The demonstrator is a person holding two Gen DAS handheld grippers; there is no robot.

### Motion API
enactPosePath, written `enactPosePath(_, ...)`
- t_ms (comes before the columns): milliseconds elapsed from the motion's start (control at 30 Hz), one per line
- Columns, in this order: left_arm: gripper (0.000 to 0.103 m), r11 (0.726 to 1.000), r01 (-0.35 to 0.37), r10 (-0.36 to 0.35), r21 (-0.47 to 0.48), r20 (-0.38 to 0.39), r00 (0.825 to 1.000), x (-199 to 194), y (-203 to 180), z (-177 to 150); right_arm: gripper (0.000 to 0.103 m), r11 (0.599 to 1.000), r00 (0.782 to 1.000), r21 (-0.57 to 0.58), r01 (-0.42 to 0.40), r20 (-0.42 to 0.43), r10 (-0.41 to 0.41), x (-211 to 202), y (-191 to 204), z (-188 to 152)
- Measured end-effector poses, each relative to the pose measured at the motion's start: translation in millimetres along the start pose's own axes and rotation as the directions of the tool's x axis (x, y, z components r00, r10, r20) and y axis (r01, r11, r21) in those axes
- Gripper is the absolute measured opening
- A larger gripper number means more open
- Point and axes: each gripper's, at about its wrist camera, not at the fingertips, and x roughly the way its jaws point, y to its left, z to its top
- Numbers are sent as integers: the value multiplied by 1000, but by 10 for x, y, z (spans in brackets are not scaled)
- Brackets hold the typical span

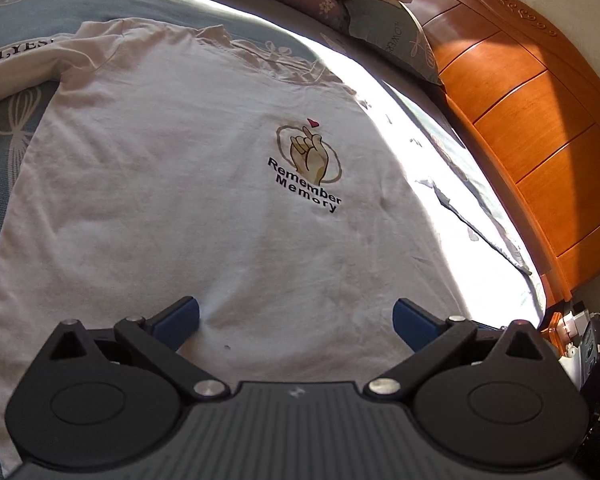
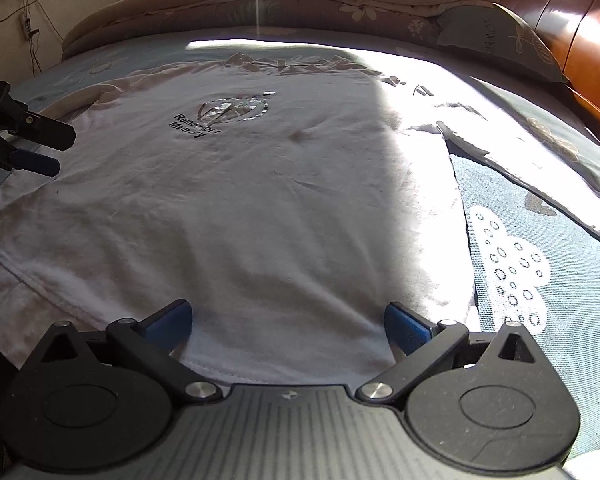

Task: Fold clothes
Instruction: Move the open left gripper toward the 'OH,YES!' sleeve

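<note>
White T-shirt point(image 1: 180, 184) lies spread flat, print side up, on the blue bedsheet point(image 2: 540, 300); no fold is visible, so the whole folding sequence appears to remain. Left gripper point(image 1: 296, 320) hovers over the lower body with jaws spread, holding nothing. Right gripper point(image 2: 288, 324) is likewise spread at the hem point(image 2: 284, 376). Second garment point(image 1: 8, 68) waits beyond the sleeve.

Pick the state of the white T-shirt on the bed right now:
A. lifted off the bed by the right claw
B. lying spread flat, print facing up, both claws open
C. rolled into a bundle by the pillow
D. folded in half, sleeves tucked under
B. The T-shirt lies spread flat with its "Remember Memory" print up, while the left claw and right claw are both open, holding nothing.
</note>
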Motion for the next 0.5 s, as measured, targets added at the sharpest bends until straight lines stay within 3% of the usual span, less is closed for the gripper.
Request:
enactPosePath(200, 102, 997, 69, -70, 35, 18, 997, -69, 117, -62, 103, 1000, 1000, 14, 8, 6, -9, 11, -1, 5)
enactPosePath(367, 102, 992, 76, -77, 99, 5, 997, -70, 86, -80, 103, 999, 999, 30, 20, 24, -21, 23, -11, 0)
enactPosePath(500, 102, 993, 86, -88, 83, 22, 996, -85, 107, -103, 103, 999, 999, 33, 21, 38, -23, 23, -16, -17)
